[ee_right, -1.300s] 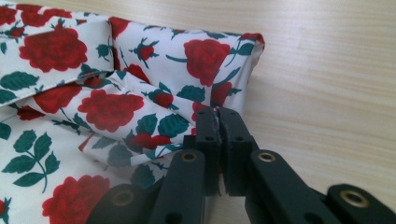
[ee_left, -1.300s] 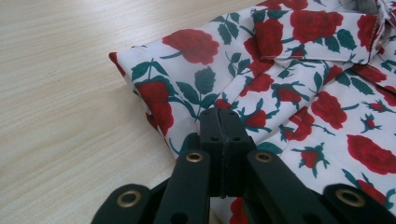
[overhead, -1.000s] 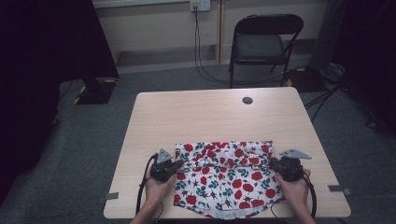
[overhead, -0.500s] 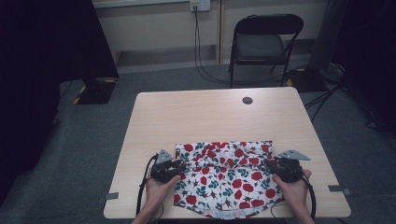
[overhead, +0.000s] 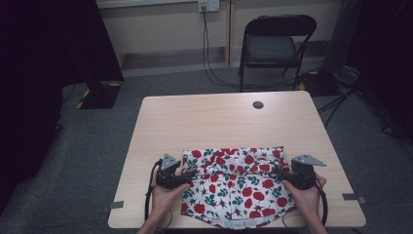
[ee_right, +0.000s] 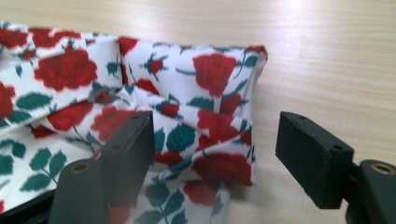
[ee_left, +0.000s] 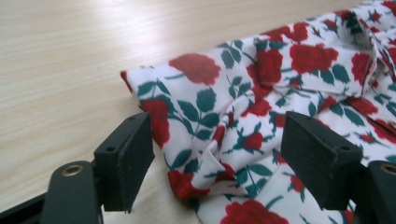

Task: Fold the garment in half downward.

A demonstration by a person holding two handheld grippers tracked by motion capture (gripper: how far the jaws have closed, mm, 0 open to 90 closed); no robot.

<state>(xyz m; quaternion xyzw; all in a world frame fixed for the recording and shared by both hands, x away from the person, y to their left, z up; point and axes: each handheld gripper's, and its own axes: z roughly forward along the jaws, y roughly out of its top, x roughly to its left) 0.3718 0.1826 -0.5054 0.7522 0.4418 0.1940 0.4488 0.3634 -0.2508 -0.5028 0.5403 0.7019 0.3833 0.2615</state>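
At the near edge of the desk [overhead: 219,117], I have both sets of tongs parted over a rose-print garment [overhead: 234,187] that lies folded in front of me — a white fabric with red roses and green leaves, its far part doubled back into a straight-edged band across the top. The left tongs [overhead: 189,174] sit at the garment's left side and the right tongs [overhead: 278,171] at its right; their jaws have just been opening, and in both gripper views the black pads stand clear of the cloth, a bunched corner of fabric [ee_left: 210,163] lying loose between the left pair and a folded corner [ee_right: 219,154] between the right pair. I judge the fold just laid is finished and let go: the top band looks square and rests flat on the desk. What is left, as far as I can read it, is the lower half — its curved hem [overhead: 238,223] reaches the desk's near edge, and the middle is rumpled rather than smooth. A small dark round disc [overhead: 258,105] sits well apart near the far side, and a black folding chair [overhead: 272,46] stands beyond the desk.
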